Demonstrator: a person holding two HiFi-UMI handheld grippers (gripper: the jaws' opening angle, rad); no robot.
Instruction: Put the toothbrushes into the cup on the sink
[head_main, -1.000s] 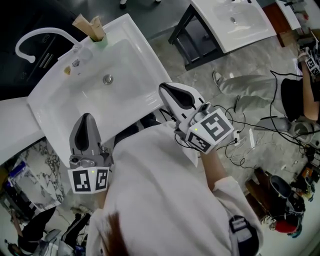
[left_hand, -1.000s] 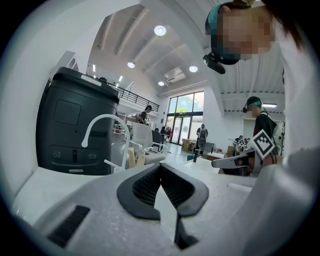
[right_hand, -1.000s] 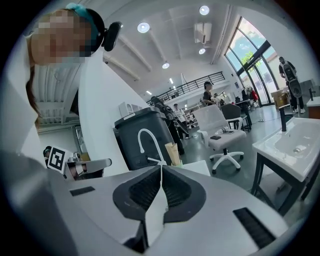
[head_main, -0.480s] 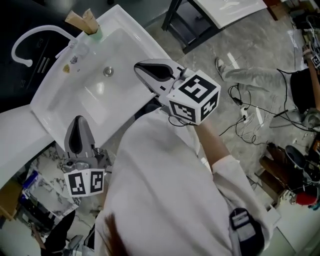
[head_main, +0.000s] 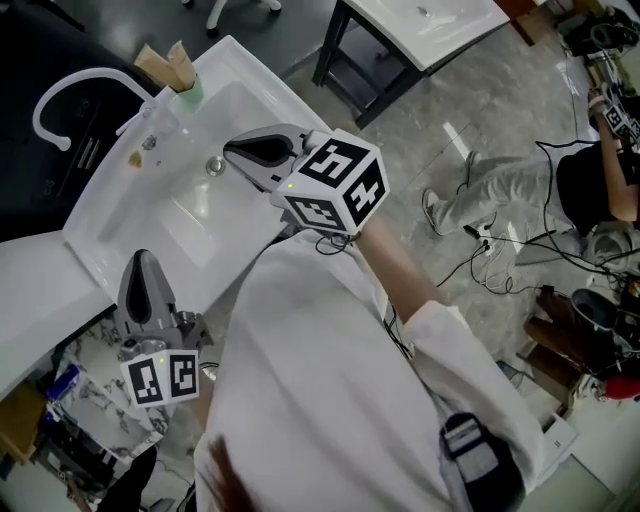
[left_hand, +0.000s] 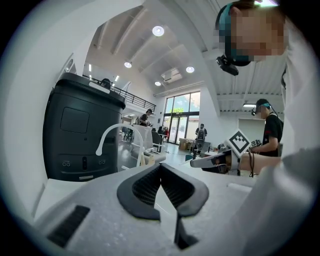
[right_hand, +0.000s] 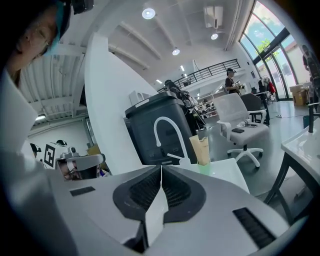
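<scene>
The right tool (head_main: 232, 151) hangs over the basin of the white sink (head_main: 262, 78), near the drain (head_main: 214, 166). Its jaws are pressed together with nothing between them (in the right gripper view its ribbed pads (right_hand: 142, 192) meet along one line). The left tool (head_main: 141, 258) is low at the sink's near edge, well apart from the right one, likewise closed to the tips and empty. The cup (head_main: 193, 92), pale green, stands on the sink's far corner, near the curved white faucet (head_main: 60, 82), with tan tubes (head_main: 166, 60) upright in it.
</scene>
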